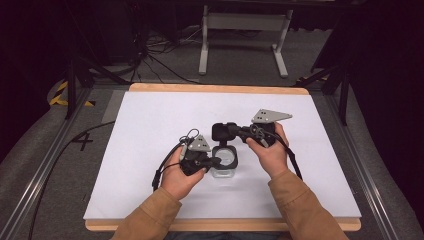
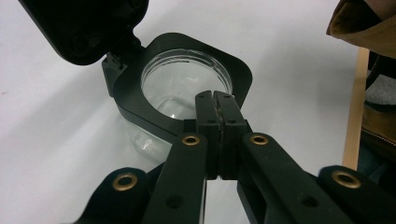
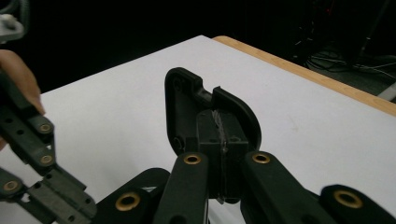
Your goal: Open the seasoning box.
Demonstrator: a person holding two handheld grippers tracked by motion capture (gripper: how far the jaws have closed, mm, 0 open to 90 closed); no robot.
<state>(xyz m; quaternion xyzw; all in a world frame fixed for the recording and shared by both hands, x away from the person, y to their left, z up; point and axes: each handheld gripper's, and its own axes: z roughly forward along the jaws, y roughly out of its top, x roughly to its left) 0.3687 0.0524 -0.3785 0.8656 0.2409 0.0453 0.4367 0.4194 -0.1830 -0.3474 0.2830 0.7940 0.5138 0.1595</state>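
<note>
Sleeves: tan cuffs [image 1: 150, 210] enter from the near worktop edge, one hand on each of the tongs.
Jar: clear jar [image 2: 186, 86] with a black square collar [image 2: 135, 91] stands on the white worktop [image 1: 150, 115], between the two hands, near the front middle.
Lid: black hinged lid [image 3: 187, 100] stands flipped up behind the jar's mouth, joined at the collar's hinge.
Left tongs: left tongs [image 2: 215, 100] reach in from the jar's left; jaws pressed together on the near collar rim, tips over the open mouth.
Right tongs: right tongs [image 3: 219, 123] come from the jar's right and above; jaws clamped on the raised lid's edge.
</note>
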